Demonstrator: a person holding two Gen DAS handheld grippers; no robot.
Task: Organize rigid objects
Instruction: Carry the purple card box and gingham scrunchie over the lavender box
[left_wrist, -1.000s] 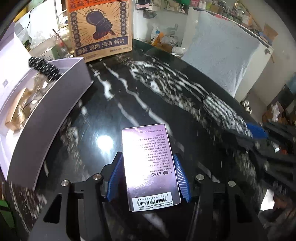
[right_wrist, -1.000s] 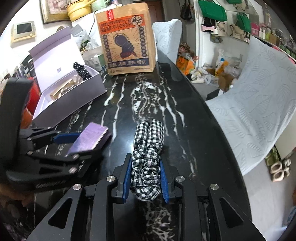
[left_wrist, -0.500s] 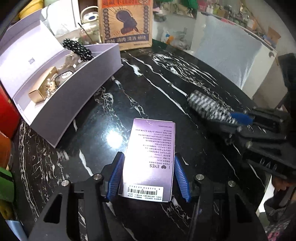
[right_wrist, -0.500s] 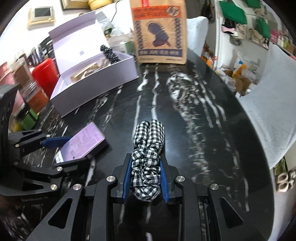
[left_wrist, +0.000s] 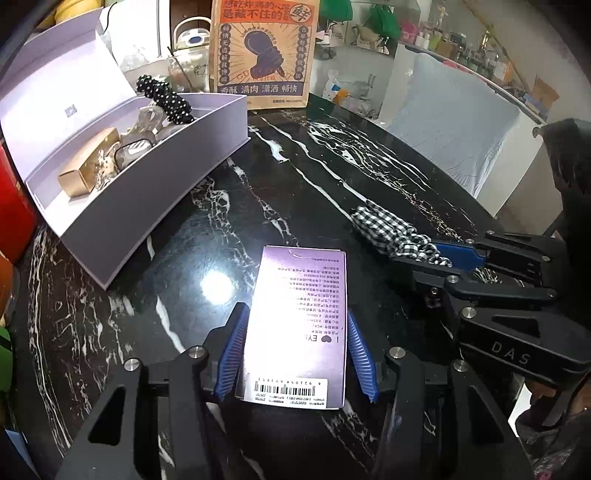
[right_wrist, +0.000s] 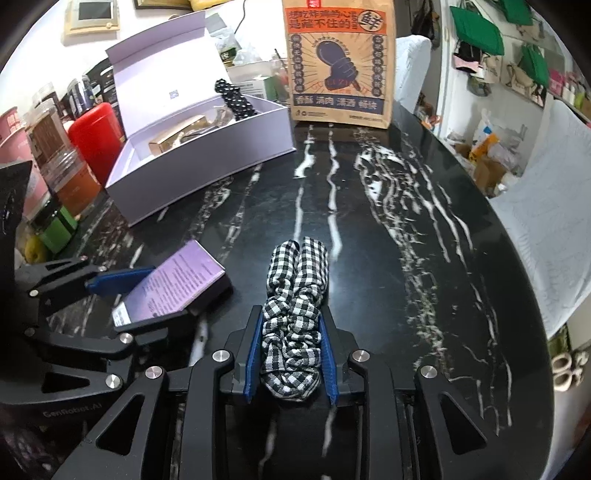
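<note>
Both claws swung toward lavender box (left_wrist: 155, 192); left view shows its contents.

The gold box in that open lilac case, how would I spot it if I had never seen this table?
Find the black marble table, then the open lilac case with its lid raised, left of the brown paper bag. The small gold box lies inside, towards the case's near end. Beside it lie clear trinkets and a black dotted scrunchie; it alone is shiny, gold and rectangular.
</note>
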